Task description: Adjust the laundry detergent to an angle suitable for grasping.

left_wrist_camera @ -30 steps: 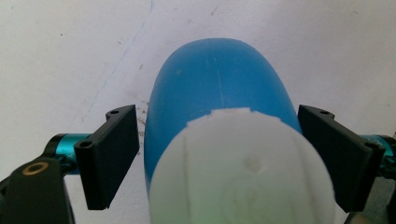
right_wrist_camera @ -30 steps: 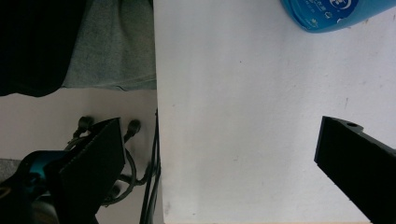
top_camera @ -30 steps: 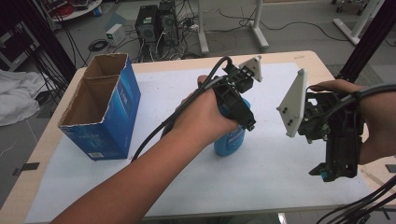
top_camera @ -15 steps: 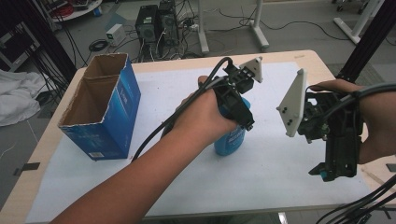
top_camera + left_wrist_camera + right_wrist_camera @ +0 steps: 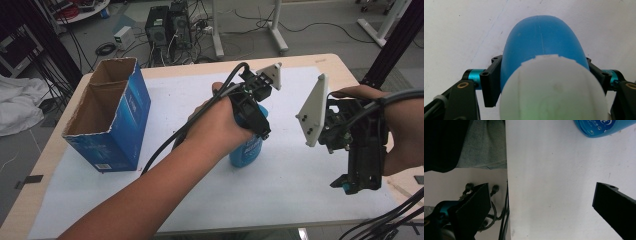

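A blue bottle with a white cap stands upright in the middle of the white mat. My left gripper comes down over it from above. Its jaws have just been closing, and both now sit against the sides of the blue bottle. At the table's right front edge my right gripper hovers open, pointing down, with nothing between its jaws. In the right gripper view, the right gripper spans bare mat, and the bottle's base lies at the top edge.
A tall blue cardboard box with an open top stands at the mat's left side. The white mat covers most of the wooden table. Cables hang off the table's near right corner.
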Demonstrator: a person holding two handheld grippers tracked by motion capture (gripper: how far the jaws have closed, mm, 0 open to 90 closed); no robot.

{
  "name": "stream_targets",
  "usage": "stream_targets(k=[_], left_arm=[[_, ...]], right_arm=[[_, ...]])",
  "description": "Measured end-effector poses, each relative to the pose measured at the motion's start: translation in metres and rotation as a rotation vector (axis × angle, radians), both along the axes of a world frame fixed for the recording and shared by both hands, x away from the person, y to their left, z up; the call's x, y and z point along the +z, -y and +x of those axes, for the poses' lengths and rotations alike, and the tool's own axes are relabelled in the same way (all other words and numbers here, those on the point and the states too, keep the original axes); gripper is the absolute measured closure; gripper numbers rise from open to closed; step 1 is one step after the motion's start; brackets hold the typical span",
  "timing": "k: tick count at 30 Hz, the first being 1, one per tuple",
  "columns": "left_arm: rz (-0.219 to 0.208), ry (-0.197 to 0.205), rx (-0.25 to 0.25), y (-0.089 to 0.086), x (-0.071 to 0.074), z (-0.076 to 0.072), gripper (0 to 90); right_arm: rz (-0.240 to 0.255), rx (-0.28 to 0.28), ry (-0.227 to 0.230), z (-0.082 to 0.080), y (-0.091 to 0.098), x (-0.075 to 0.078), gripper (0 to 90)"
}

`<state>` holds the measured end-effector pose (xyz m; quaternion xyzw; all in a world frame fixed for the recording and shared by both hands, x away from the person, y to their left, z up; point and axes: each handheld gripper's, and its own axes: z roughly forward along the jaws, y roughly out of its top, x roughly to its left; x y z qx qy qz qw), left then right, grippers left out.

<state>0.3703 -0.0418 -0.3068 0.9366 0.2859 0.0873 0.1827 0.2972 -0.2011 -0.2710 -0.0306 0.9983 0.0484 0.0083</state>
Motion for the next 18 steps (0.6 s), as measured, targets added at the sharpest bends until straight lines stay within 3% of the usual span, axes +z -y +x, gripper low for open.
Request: stream_targets(k=[18], left_arm=[[-0.005,-0.006,0.016,0.0006,-0.0011,-0.0006,38.1]], right_arm=[[0.001,-0.005,0.003,-0.0011,0.0018,-0.0002,1.1]])
